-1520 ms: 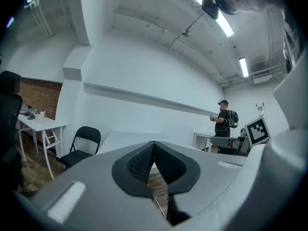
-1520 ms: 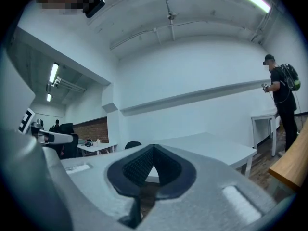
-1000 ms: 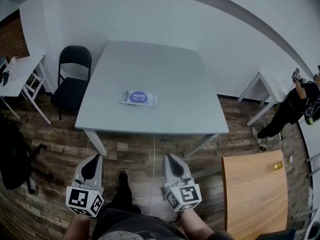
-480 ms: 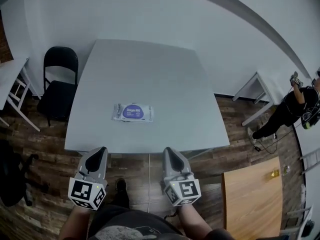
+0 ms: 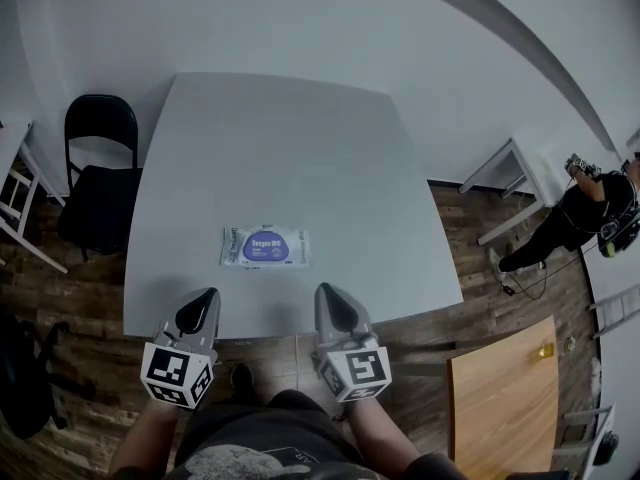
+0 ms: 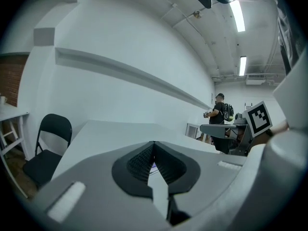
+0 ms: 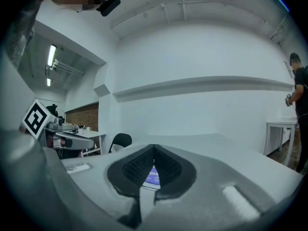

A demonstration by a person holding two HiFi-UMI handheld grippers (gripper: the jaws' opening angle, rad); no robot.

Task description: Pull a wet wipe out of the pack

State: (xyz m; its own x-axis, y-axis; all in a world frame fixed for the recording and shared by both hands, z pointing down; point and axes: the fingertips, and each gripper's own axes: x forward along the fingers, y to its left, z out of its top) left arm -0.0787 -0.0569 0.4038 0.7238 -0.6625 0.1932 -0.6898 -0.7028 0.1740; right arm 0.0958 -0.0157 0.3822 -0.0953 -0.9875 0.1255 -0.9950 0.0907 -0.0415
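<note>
**Both grippers shut and empty – pack untouched on table**

Wet wipe pack (image 5: 265, 247): flat on grey table (image 5: 290, 138), in the near half, a little left of centre, long side parallel to the near edge. White wrapper, purple oval label face up. Flap too small to read.

Left gripper (image 5: 208, 296): jaws pressed together tip to tip, nothing between them. Tips over the near strip of the table, near-left of the pack, pointing toward the far wall. Close to the pack but apart from it. Left marker cube (image 5: 176, 375) at the near end, off the table, above the person's lap.

Right gripper (image 5: 322, 290): same state – jaws closed, empty. Tips over the near strip too, near-right of the pack, not touching it. From the right gripper view, purple label visible through the notch behind the closed tips, so pack just ahead and slightly below. Right marker cube (image 5: 356, 372) level with the left one.

Grippers roughly parallel, pack ahead of the gap between them.

Around the table:
- black folding chair (image 5: 95, 158) at the left side, seat facing the table
- wood-plank floor (image 5: 90, 298) underneath
- light wooden tabletop (image 5: 510, 388) near right, well apart
- white side table (image 5: 505, 163) far right by the wall
- person in black (image 5: 585, 213) standing past it, holding something too small to identify
</note>
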